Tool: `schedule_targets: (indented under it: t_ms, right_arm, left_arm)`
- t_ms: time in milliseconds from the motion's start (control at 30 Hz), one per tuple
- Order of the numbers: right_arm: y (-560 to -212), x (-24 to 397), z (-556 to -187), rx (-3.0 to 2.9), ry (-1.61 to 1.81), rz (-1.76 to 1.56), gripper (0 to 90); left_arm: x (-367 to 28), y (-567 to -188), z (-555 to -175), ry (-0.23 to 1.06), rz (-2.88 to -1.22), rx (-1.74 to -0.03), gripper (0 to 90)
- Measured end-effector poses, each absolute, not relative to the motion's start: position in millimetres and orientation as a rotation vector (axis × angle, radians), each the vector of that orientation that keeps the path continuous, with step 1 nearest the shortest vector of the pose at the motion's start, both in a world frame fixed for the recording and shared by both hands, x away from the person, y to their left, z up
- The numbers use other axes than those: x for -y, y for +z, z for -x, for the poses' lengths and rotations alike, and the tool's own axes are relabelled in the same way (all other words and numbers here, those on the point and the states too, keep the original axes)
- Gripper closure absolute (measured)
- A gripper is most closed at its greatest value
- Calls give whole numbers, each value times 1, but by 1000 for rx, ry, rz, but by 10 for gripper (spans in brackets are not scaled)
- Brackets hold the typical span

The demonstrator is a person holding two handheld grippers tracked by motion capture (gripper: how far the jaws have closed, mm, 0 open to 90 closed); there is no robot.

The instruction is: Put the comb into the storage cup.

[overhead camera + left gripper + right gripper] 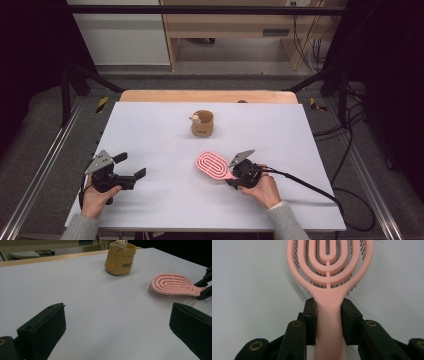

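A pink vented hairbrush (212,166) lies bristles down on the white table (150,200), right of centre. My right gripper (231,176) is shut on its handle from the near right side. In the right gripper view both pads press the sides of the hairbrush (329,265) handle, at the right gripper (328,305). My left gripper (132,165) rests at the near left, open, with nothing between its jaws. The left gripper view looks past the left gripper (117,322) over bare table to the hairbrush (172,285).
A small tan fabric pouch (202,123) stands upright behind the brush, mid-table, with a little pale toy figure (195,118) peeking over its rim. The pouch (120,261) appears again in the left gripper view. A black cable (310,187) trails right from the right gripper.
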State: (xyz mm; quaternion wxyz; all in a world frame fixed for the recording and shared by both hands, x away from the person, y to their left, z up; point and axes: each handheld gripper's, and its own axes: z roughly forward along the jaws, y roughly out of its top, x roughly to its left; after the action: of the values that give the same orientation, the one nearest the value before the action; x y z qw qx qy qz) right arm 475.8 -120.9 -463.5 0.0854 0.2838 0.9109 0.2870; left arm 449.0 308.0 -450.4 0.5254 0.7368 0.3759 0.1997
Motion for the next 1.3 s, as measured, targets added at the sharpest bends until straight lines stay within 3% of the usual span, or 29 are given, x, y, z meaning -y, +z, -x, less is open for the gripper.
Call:
schedule_targets:
  t_ms: [1300]
  right_arm:
    - [-437,133,-469,-2583,1107,-844,693]
  left_arm:
    - [-300,-448,-448,466,-1755,-898,5]
